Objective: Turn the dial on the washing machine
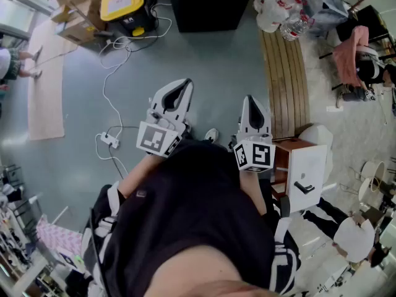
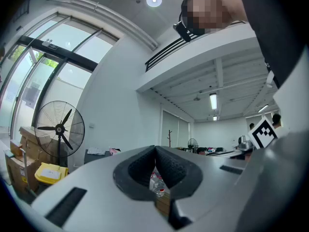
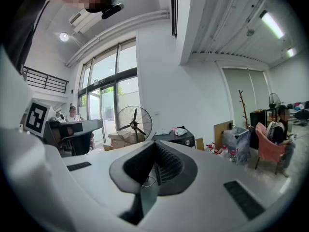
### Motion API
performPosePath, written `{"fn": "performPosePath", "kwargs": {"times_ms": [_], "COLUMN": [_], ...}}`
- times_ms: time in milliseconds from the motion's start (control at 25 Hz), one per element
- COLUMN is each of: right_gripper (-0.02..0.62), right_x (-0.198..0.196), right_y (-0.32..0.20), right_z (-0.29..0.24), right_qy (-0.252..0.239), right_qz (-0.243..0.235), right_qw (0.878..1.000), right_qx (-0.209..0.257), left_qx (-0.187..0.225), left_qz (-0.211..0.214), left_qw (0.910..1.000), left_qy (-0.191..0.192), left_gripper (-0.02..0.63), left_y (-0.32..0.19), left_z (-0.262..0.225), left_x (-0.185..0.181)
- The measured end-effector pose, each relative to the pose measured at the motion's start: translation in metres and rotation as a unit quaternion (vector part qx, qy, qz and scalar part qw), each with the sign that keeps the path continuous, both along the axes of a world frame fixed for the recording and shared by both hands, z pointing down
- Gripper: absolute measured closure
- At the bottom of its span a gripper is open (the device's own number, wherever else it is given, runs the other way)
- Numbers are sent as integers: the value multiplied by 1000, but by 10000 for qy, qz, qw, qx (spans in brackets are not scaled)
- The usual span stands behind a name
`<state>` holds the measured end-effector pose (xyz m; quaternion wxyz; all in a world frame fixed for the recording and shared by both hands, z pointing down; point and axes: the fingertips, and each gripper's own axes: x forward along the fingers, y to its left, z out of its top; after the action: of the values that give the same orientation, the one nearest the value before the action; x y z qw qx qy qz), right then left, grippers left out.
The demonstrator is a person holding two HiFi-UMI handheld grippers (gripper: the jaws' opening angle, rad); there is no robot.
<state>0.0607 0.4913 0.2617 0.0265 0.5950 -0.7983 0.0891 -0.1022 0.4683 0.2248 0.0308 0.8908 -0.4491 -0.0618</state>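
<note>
A black box-shaped machine (image 1: 204, 5) stands on the grey floor at the far end, in the top middle of the head view. In the right gripper view the same dark machine (image 3: 176, 139) stands beyond the jaws, with a small round pale knob (image 3: 187, 142) on its front. Its dial is too small to read. My left gripper (image 1: 184, 84) and right gripper (image 1: 250, 99) are held side by side in front of my body, well short of the machine. Each has its jaws closed tip to tip on nothing, as the left gripper (image 2: 155, 149) and right gripper (image 3: 154, 144) views show.
A wooden slat bench (image 1: 284, 85) runs along the right, with a small white cabinet (image 1: 309, 166) beside my right gripper. A white power strip and cable (image 1: 110, 140) lie on the floor at left. A yellow-lidded box (image 1: 122, 2) and a standing fan (image 3: 134, 123) are farther off.
</note>
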Motion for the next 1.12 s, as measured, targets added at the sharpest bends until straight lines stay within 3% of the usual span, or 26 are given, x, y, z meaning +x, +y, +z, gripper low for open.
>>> {"fn": "performPosePath", "kwargs": {"times_ms": [360, 480, 840, 1120], "right_gripper": [564, 403, 403, 403], "right_x": [-8, -15, -57, -64], "right_y": [-12, -19, -51, -110], "right_z": [0, 1, 20, 49], "right_qy": [1, -31, 105, 167], "right_qz": [134, 181, 315, 248], "right_qw": [9998, 9998, 9994, 9994], "right_qx": [138, 115, -4, -171], "left_qx": [-53, -82, -340, -329], "left_qz": [97, 96, 246, 275], "left_qw": [9999, 9999, 9990, 9990], "left_qy": [23, 51, 122, 130], "left_gripper": [583, 583, 583, 583], "left_y": [-9, -13, -40, -99], "left_z": [5, 7, 27, 40], "left_x": [-10, -22, -67, -69]}}
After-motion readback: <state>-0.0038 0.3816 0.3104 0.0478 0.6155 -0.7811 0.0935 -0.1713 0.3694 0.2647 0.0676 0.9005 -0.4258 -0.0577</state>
